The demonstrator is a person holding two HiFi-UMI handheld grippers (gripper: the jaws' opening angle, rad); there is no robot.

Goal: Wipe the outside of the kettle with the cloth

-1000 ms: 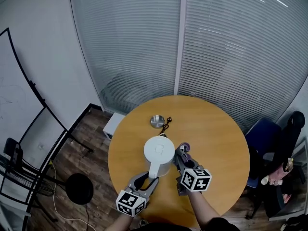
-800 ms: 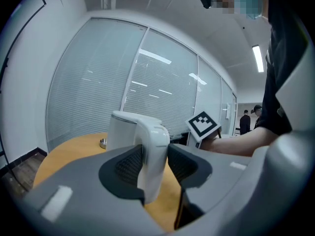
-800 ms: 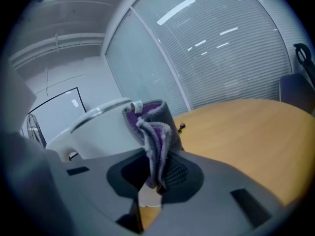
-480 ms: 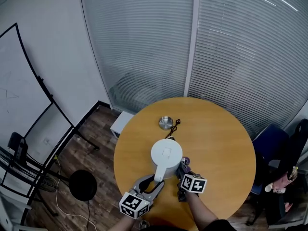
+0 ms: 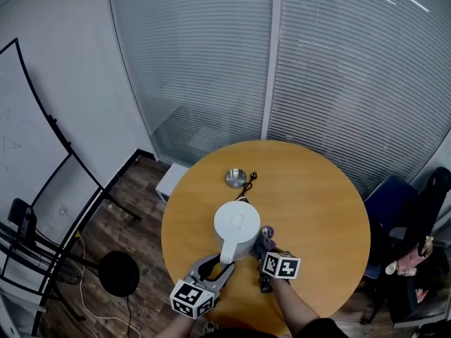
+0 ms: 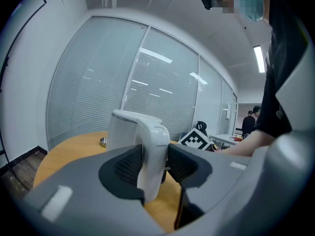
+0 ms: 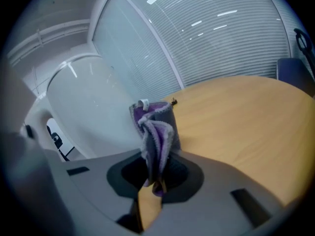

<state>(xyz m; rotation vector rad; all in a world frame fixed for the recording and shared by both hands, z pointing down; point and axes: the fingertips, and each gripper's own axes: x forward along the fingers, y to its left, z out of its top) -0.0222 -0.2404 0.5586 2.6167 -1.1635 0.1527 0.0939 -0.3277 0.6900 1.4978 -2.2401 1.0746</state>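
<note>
Kettle (image 5: 236,225) held, cloth (image 7: 157,132) seemingly touching it.

I am seeing no readable words, brands or numbers; the cubes (image 5: 192,298) on my left hand-held gripper (image 5: 224,260) and right hand-held gripper (image 5: 263,242) are showing only square markers.

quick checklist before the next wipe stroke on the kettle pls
1. Left gripper shut on the kettle handle: ok.
2. Right gripper shut on the cloth: ok.
3. Cloth pressed against the kettle wall: cannot tell; in the right gripper view it hangs right beside the wall.
4. Kettle upright: ok.
5. Round metal piece and cord lie on the table apart from the kettle, on its far side: ok.
</note>
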